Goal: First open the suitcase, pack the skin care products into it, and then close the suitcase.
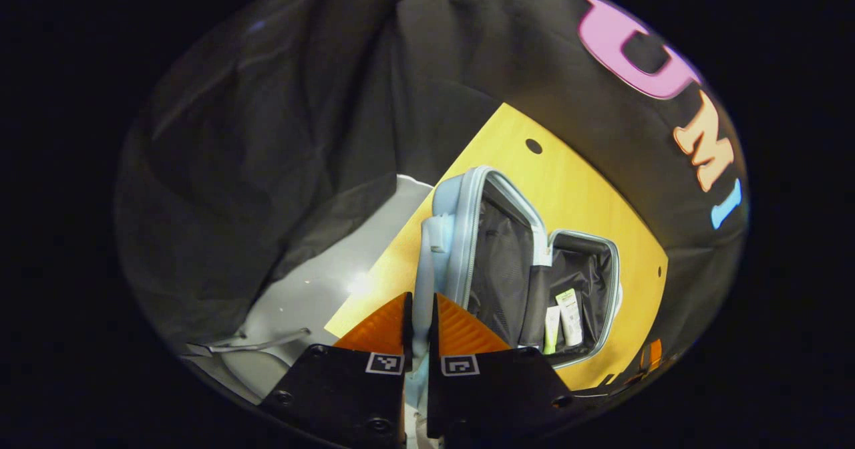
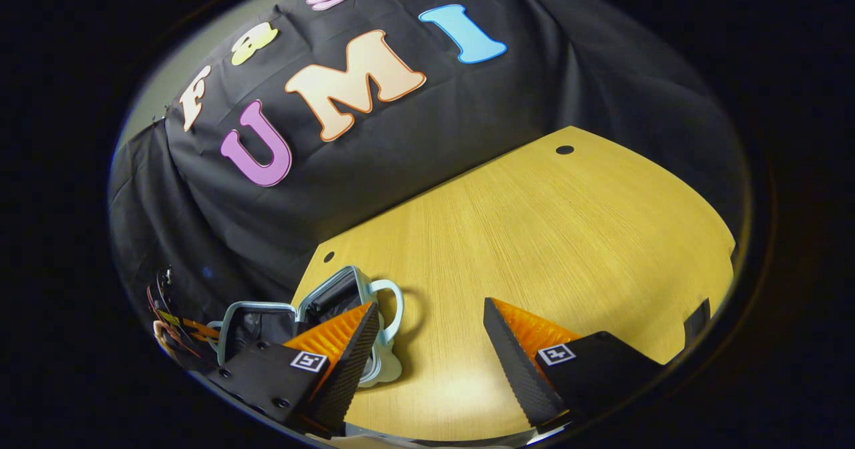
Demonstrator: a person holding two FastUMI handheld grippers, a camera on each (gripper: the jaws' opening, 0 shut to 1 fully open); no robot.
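Observation:
A light blue suitcase (image 1: 454,202) lies open on the yellow wooden table (image 1: 574,188), with its near half raised on edge. The far half's dark lining holds two skin care tubes (image 1: 564,319), side by side. My left gripper (image 1: 419,325) is shut on the suitcase's light blue handle (image 1: 422,282), which runs up between its fingers. In the right gripper view the suitcase (image 2: 334,292) sits at the lower left, partly behind one finger, and its looped handle (image 2: 395,298) stands free. My right gripper (image 2: 431,322) hangs open over bare table (image 2: 548,235), holding nothing.
Grey floor (image 1: 307,288) with a pale cable (image 1: 267,342) lies left of the table's edge. Small round holes (image 1: 533,145) mark the tabletop near its corners. A bundle of wires and orange parts (image 2: 170,325) shows beyond the suitcase. Wide tabletop stretches to the right.

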